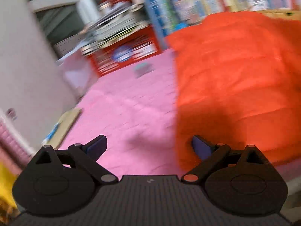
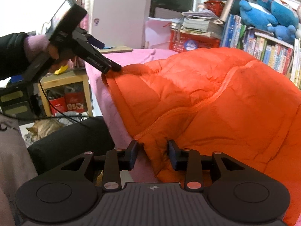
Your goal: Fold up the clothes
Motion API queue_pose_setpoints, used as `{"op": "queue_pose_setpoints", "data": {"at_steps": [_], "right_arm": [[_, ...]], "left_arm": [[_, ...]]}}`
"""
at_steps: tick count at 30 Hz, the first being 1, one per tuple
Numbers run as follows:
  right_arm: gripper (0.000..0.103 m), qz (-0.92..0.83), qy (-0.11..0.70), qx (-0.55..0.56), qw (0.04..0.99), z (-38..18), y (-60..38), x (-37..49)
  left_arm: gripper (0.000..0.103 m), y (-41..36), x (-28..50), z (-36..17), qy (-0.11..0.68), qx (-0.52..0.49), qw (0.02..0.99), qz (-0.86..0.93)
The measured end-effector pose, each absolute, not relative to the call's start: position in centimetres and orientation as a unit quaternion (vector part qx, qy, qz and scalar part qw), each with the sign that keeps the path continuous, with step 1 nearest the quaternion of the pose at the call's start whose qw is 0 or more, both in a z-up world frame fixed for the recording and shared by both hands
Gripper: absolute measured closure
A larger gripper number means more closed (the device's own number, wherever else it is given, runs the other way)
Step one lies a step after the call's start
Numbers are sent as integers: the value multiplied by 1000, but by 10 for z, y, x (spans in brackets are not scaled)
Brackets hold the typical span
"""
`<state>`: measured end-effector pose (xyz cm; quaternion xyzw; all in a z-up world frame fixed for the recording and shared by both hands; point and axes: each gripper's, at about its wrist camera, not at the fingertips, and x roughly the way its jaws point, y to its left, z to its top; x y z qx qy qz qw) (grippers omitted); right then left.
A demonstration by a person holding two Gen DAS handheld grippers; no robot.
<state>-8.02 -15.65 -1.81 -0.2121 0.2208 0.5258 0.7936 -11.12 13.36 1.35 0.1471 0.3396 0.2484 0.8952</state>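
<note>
Left claw (image 2: 114, 68) points down, seemingly touching orange jacket (image 2: 216, 101).

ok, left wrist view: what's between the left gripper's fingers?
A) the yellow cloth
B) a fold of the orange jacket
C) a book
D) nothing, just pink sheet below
D: the left gripper stands wide open over the pink sheet, with the orange jacket only behind its one finger, not pinched.
</note>
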Motion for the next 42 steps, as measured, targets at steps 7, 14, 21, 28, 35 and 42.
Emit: {"op": "queue_pose_setpoints", "data": {"at_steps": [7,14,21,28,35,42], "right_arm": [[62,551,232,-156,786,-8,-163,-73],[62,486,182,-86,850,9,-157,-59],[62,388,191,-100,896,-18,-149,-60],[61,290,179,-133,931,-35,-185,-69],[54,238,192,-114,945,-37,-216,-61],[48,187,204,-119,954,-28,-245,-63]], "left_arm": [[10,145,-123,19,332,163,876,309],[8,97,-101,58,216,100,949,208],[8,43,-61,12,249,50,963,92],[5,56,-58,-22,263,15,959,106],[4,56,-52,-22,270,18,956,109],[3,58,-51,-23,272,10,957,102]]}}
